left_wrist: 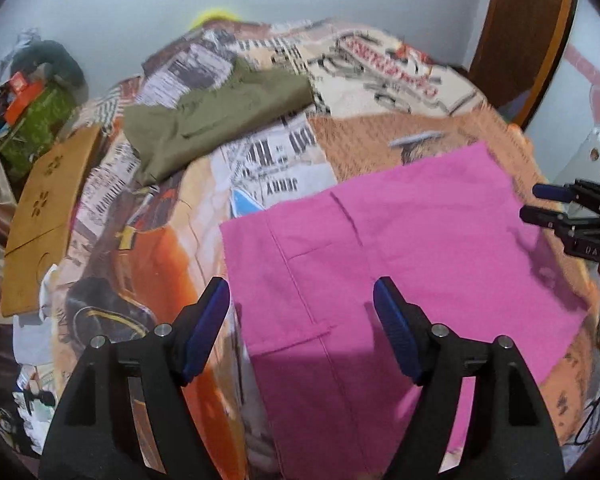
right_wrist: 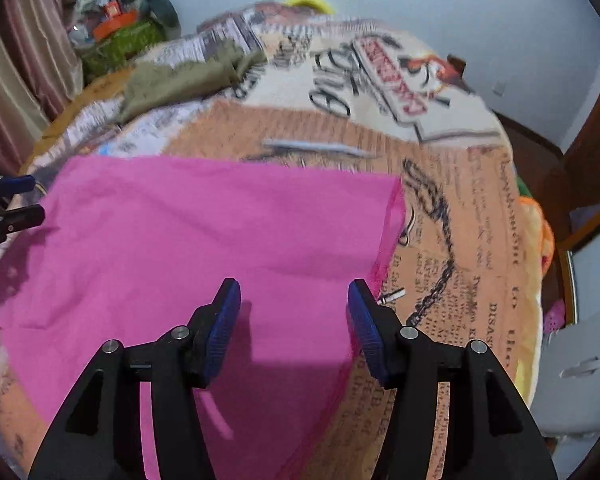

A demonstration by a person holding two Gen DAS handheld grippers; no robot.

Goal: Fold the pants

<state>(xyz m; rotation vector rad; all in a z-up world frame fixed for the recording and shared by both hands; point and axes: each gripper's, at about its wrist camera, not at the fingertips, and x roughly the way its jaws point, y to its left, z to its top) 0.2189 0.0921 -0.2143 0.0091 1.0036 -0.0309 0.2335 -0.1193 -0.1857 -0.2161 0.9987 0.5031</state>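
Pink pants (left_wrist: 384, 264) lie spread flat on the printed bedspread (left_wrist: 360, 92).

Both the left gripper (left_wrist: 302, 300) and the right gripper (right_wrist: 294, 300) hover over them with jaws wide apart, holding nothing. An olive garment (left_wrist: 208, 120) sits farther back, well apart.

Each gripper (left_wrist: 301, 292) (right_wrist: 294, 294) has 2 black angular arms, ribbed blue pads (left_wrist: 208, 326), and silver pivot screws behind them.
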